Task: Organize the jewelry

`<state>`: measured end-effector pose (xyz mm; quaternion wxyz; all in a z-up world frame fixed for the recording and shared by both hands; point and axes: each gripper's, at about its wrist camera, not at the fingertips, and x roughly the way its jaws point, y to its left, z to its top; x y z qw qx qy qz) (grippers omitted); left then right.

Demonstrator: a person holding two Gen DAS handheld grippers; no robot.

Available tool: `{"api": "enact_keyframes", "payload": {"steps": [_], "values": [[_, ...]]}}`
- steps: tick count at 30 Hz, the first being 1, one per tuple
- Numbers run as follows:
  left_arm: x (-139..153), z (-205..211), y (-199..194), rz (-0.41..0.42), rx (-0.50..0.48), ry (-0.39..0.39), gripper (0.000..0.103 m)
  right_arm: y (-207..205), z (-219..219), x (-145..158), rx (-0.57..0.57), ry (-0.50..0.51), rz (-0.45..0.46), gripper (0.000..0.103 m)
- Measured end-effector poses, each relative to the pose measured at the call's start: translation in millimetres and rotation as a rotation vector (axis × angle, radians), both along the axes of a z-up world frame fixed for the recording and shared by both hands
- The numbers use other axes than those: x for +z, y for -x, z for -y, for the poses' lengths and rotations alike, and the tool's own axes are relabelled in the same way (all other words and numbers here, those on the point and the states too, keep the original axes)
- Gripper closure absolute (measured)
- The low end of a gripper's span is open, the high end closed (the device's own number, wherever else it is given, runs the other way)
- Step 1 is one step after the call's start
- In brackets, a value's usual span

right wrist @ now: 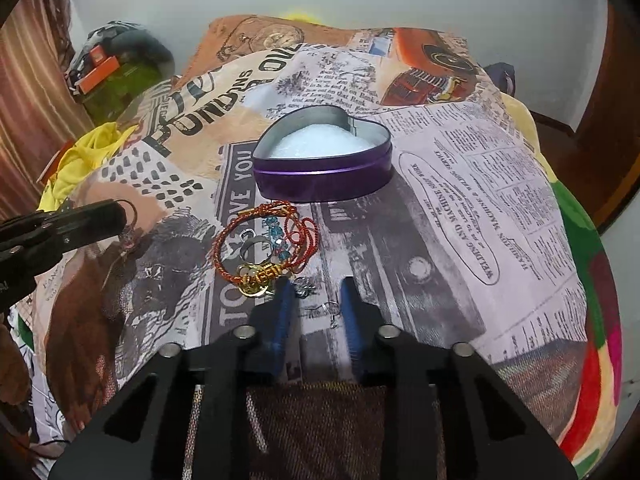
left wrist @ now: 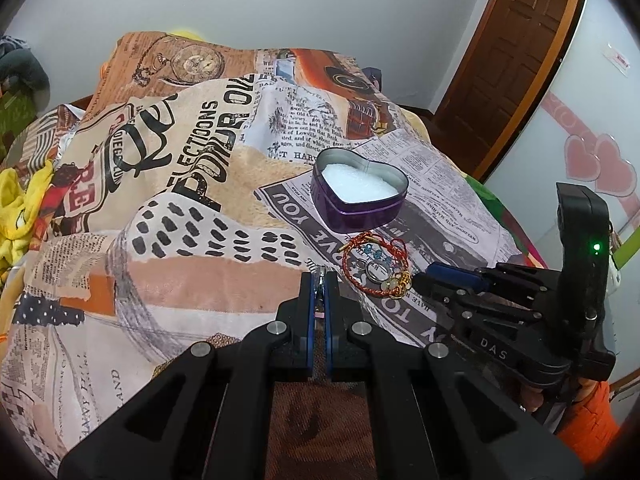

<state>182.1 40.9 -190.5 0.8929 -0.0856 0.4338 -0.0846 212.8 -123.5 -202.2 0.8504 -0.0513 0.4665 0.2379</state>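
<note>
A purple heart-shaped tin (left wrist: 360, 216) (right wrist: 320, 184) lined with white foam stands open on the bed. In front of it lies a jewelry pile: a red braided bracelet (left wrist: 354, 278) (right wrist: 224, 236), blue beads (left wrist: 376, 256) (right wrist: 276, 228), a silver ring (left wrist: 374, 272) (right wrist: 256, 246) and a gold charm (left wrist: 400, 284) (right wrist: 256, 280). My left gripper (left wrist: 319, 280) (right wrist: 120, 216) is shut on a small silver hoop earring (right wrist: 129, 206), left of the pile. My right gripper (right wrist: 316, 294) (left wrist: 420, 278) stands open just below the pile. A thin silver earring (right wrist: 326, 310) lies on the cloth between its blue pads.
A newspaper-print blanket (left wrist: 192, 208) covers the bed. Yellow cloth (left wrist: 16, 208) (right wrist: 84, 156) is bunched at the left edge. A brown door (left wrist: 516, 52) and a wall with pink hearts (left wrist: 600, 168) are on the right. An orange sleeve (left wrist: 588, 420) is behind the right gripper.
</note>
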Motion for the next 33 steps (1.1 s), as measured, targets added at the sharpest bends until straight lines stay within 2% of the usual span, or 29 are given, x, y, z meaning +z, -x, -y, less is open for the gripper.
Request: {"api": "enact_keyframes", "payload": {"steps": [9, 24, 33], "values": [[4, 6, 1, 0.013, -0.014, -0.008, 0.101, 1, 3, 6, 0.008, -0.022, 0.009, 0.089], [45, 23, 7, 0.111, -0.041, -0.013, 0.101, 12, 23, 52, -0.047, -0.048, 0.131, 0.089], [58, 30, -11, 0.148, -0.053, -0.020, 0.101, 6, 25, 77, -0.060, -0.058, 0.212, 0.089]]}}
